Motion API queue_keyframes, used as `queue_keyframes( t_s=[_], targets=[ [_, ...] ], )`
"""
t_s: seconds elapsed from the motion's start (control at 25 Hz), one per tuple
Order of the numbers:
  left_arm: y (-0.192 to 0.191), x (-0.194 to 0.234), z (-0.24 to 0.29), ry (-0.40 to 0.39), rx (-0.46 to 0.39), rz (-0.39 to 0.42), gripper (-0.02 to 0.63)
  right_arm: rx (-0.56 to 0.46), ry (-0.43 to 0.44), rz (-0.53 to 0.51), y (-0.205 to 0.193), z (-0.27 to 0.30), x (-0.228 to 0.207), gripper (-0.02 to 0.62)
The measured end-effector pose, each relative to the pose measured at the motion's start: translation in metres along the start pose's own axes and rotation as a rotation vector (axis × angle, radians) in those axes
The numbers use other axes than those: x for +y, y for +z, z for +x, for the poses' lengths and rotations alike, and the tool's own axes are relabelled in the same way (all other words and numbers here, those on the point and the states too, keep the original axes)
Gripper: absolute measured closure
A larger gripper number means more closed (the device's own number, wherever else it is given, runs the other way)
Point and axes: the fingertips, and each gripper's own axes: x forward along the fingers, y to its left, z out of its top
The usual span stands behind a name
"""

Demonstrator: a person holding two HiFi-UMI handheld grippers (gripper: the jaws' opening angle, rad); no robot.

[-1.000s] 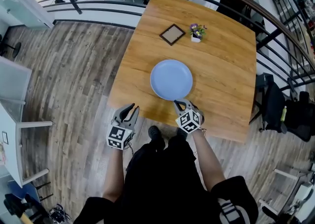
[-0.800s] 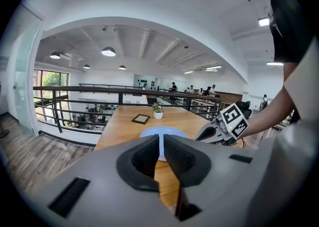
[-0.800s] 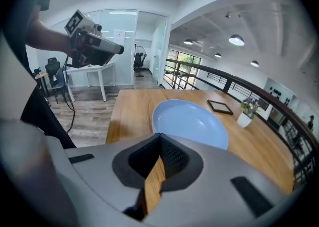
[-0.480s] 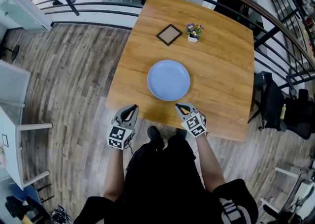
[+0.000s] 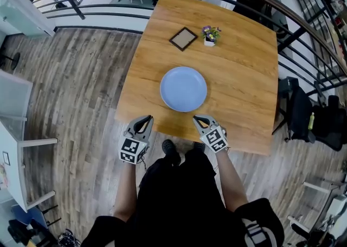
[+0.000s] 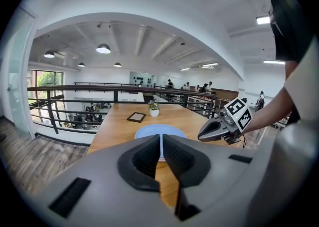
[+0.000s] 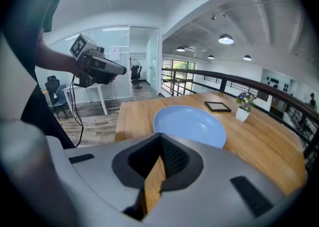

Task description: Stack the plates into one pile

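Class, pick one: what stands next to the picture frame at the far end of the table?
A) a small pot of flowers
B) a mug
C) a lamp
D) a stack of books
A: a small pot of flowers stands just to the right of the picture frame on the table, not touching it.

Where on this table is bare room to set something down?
Widest: bare table right of the blue plate, out to the edge. A narrower strip lies left of it. Crowded: the far end, by picture frame and flower pot.
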Motion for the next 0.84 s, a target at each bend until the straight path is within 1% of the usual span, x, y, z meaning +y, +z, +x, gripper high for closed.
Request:
queue_keyframes(
  t_s=[0.52,0.84],
  targets=[
    [0.0105,-0.0047,0.0041,-0.016,-0.012,0.032,0.572,-0.006,-0.022,0.005,-0.0014,-0.0050,-0.0063,0.586],
    [0.0097,-0.0078,0.0031,-0.017,-0.022,0.040,0.572,-0.005,-0.027,0.010,-0.0068,-0.0067,-0.0064,0.586]
  ],
)
